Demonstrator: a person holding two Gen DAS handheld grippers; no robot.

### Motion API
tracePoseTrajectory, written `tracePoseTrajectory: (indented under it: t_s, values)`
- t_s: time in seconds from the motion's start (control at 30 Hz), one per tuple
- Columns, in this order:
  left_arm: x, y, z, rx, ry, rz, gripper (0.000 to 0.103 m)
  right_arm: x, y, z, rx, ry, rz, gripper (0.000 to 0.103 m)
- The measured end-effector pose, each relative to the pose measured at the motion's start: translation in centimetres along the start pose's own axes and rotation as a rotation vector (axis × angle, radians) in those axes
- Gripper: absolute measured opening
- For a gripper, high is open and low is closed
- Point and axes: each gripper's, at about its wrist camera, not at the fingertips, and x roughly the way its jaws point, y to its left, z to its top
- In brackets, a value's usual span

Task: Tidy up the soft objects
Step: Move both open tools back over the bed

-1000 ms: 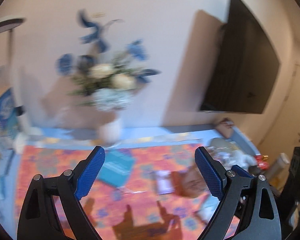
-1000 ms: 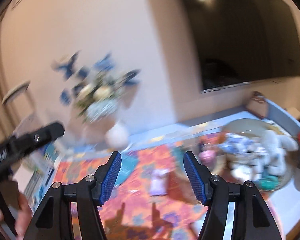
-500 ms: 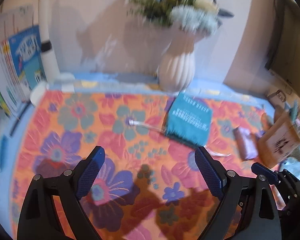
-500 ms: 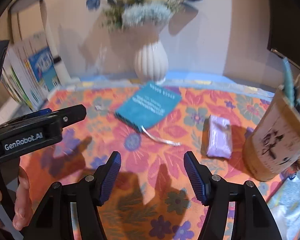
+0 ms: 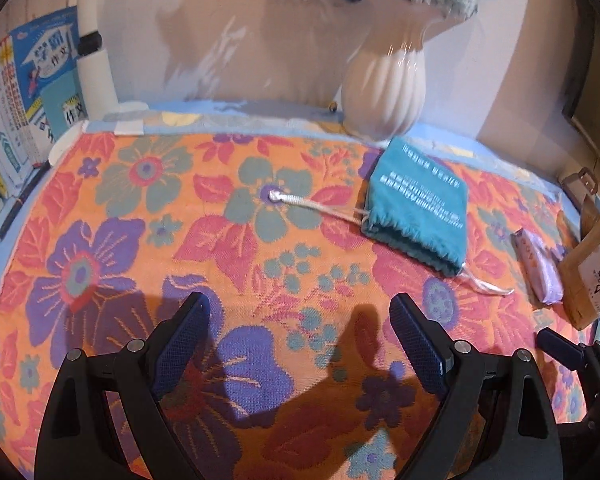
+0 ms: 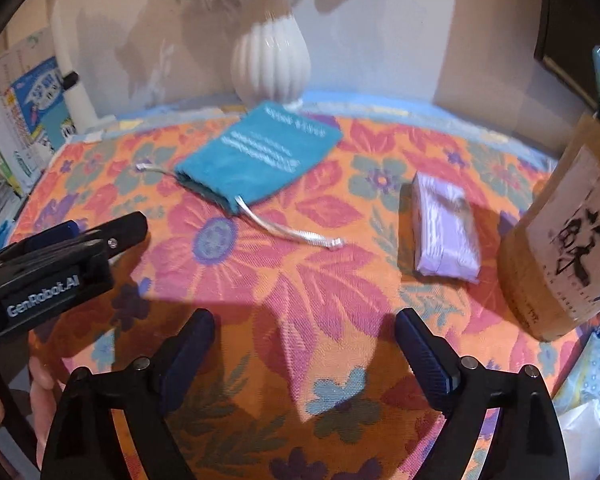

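A: Teal drawstring pouch (image 5: 418, 204) lies flat on the floral tablecloth (image 5: 148, 240), just in front of the white ribbed vase (image 5: 382, 92). Books (image 5: 40, 92) stand at the far left edge.

B: Left gripper (image 5: 300, 344)?

A: Jaws spread wide, nothing between them, hovering over bare cloth, apart from the pouch.

B: Further right?

A: Lilac soft packet (image 6: 446, 232) lies beside a brown paper bag (image 6: 560, 240), apart from the pouch's white cord (image 6: 292, 234).

B: Right gripper (image 6: 304, 348)?

A: Jaws opening, nothing between them, cloth only below. Pouch and packet both untouched.
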Motion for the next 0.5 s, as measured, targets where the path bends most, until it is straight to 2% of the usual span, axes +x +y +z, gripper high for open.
tracePoseTrajectory:
  t_s: [0.03,0.13,0.5]
  values:
    - [0.18,-0.03,0.02,0.002,0.007,0.009,0.092,0.10,-0.07,0.05,0.002,0.004,-0.003,0.103]
    - [0.47,-0.40,-0.08,0.020,0.026,0.012,0.102,0.39,-0.13,0.05,0.002,0.018,-0.008,0.103]
    - [0.61,-0.52,-0.17,0.037,0.035,0.029,0.102,0.35,-0.16,0.01,0.001,0.017,-0.007,0.103]
